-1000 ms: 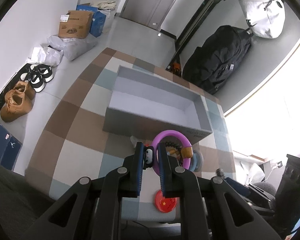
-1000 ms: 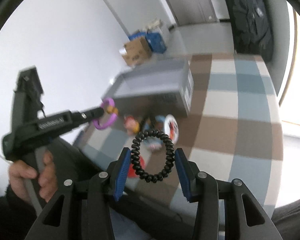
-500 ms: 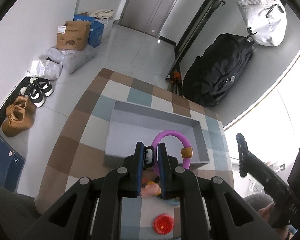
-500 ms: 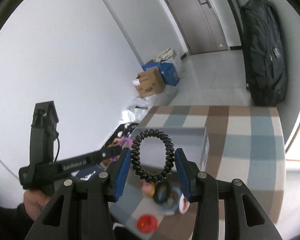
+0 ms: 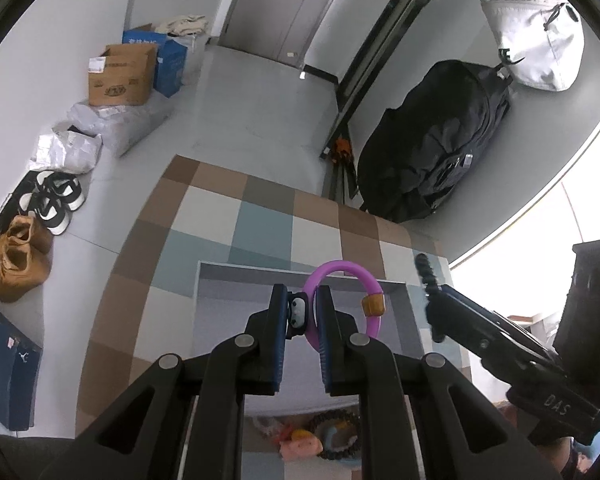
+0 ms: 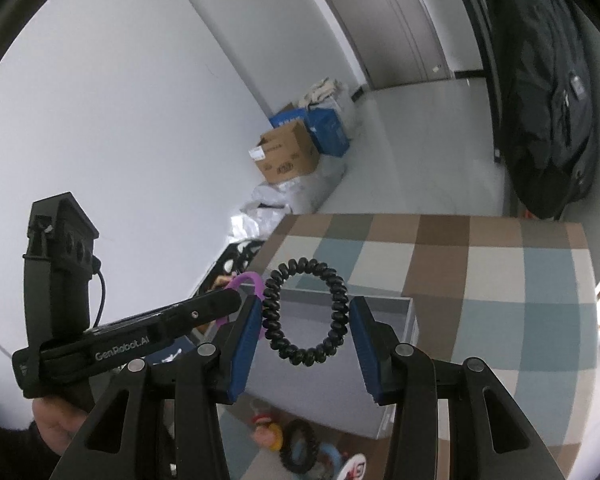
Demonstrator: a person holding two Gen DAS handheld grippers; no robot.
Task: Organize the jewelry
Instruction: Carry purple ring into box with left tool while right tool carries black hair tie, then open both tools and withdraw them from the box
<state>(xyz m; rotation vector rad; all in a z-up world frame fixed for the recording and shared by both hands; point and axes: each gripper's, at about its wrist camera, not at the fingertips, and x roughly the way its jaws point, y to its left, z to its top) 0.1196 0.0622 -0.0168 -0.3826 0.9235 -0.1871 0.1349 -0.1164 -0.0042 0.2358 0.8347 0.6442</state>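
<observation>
Two grippers hang above the gray box (image 5: 414, 312): left gripper (image 5: 303, 316) pinches a purple ring (image 5: 342, 274); right gripper (image 6: 306, 316), half-spread, clasps a black coil band (image 6: 305, 312). Only the left view shows shoes (image 5: 18, 264) beyond.

Grey box (image 5: 220, 320) sits open-topped in the lower centre of the left wrist view, interior bare where visible, so entry from above is free. Its near wall (image 6: 324, 396) stands between the fingers and the small clutter (image 5: 320, 436) at bottom centre. Left gripper (image 5: 302, 316) and its purple ring (image 5: 342, 276) hang over the box's mid section; right gripper (image 5: 500, 344) comes in from the lower right, its black coil ring (image 6: 304, 312) over the box's right end. The two are close together there, tight gap. Checkered surface (image 5: 268, 216) beyond the box is bare, free up to the far edge. Black bag (image 5: 432, 152) blocks the upper right; boxes (image 5: 120, 76) and shoes (image 5: 52, 200) line the left wall.
</observation>
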